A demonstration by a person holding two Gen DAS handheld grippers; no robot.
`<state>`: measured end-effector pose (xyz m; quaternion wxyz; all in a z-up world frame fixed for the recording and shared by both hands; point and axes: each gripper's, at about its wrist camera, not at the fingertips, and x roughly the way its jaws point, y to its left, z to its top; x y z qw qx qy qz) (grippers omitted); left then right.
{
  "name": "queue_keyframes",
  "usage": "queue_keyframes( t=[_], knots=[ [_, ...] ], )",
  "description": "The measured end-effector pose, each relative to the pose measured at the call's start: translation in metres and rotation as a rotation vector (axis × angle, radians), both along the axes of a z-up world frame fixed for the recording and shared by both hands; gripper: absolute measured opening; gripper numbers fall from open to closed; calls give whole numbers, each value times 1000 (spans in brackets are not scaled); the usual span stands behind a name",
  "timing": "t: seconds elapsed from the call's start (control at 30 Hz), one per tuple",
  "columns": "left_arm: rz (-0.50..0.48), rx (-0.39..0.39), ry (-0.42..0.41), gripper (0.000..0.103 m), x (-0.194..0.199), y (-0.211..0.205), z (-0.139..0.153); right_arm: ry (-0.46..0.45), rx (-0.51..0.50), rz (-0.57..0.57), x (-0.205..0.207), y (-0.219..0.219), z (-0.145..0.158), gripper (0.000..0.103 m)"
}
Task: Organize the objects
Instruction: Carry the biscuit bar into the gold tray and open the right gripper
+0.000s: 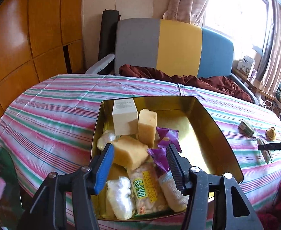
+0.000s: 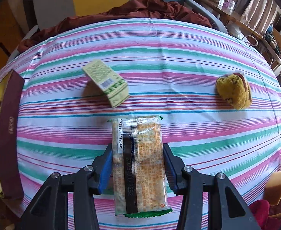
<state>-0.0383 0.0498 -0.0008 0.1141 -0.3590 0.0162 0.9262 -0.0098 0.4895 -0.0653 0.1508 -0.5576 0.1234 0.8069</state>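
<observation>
A gold tin box [image 1: 213, 132] on the striped bed holds a white carton [image 1: 125, 117], yellow sponges [image 1: 132, 153], purple wrappers [image 1: 163, 149] and snack packs [image 1: 146, 189]. My left gripper [image 1: 140, 164] hovers open over the box, holding nothing. My right gripper [image 2: 137, 164] has its jaws on both sides of a clear cracker packet [image 2: 140, 164] that lies on the bedsheet. A green-and-cream carton [image 2: 106, 80] and a wrapped yellow plush toy [image 2: 234, 90] lie farther out. The box's dark red wall [image 2: 8, 130] shows at the left of the right wrist view.
A striped sheet [image 2: 178, 57] covers the bed. A dark red blanket [image 1: 188, 78] is bunched at the headboard [image 1: 174, 46]. A sponge [image 2: 276, 187] sits at the right edge. A side table with boxes [image 1: 247, 65] stands by the window.
</observation>
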Motion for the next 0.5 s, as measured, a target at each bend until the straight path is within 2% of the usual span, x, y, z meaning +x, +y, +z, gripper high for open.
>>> queue_keyframes(
  t=[0.27,0.5],
  knots=[
    [13,13,-6,58,4,-9,-4,122,-3,120,2,-68,38,49],
    [29,21,-13,59,6,-18,-8,232,-25,293,-9,-141,73,49]
  ],
)
